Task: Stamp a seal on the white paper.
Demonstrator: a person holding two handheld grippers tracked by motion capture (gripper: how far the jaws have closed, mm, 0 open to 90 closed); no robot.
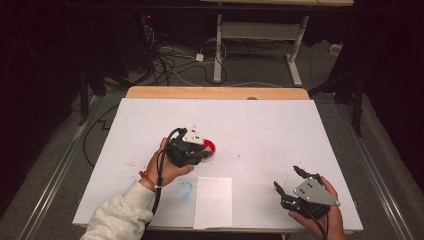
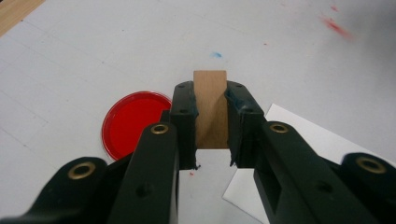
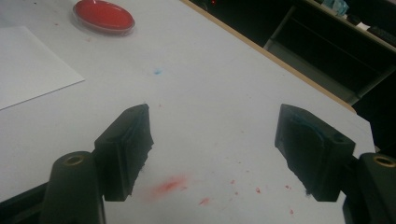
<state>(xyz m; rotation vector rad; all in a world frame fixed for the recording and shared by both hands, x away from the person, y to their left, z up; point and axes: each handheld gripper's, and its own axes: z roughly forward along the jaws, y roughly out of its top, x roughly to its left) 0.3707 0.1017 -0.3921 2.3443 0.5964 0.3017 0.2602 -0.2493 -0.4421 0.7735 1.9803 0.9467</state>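
My left gripper [image 2: 211, 100] is shut on a small wooden block [image 2: 211, 109], which stands upright between the two black pads and pokes out above their tips. Below and left of it lies a round red dish [image 2: 128, 123] on the white table cover. From above, the left gripper [image 1: 202, 150] hovers right at the red dish [image 1: 210, 147], held in a hand with a grey sleeve. My right gripper [image 3: 215, 149] stands wide open over bare cover with nothing between its fingers; it sits at the front right [image 1: 287, 182].
A white sheet of paper [image 1: 213, 201] lies at the front middle, with a blue smear [image 1: 185, 189] to its left. Red paint specks [image 3: 170, 185] dot the cover under the right gripper. The wooden table edge [image 1: 215, 92] runs along the back.
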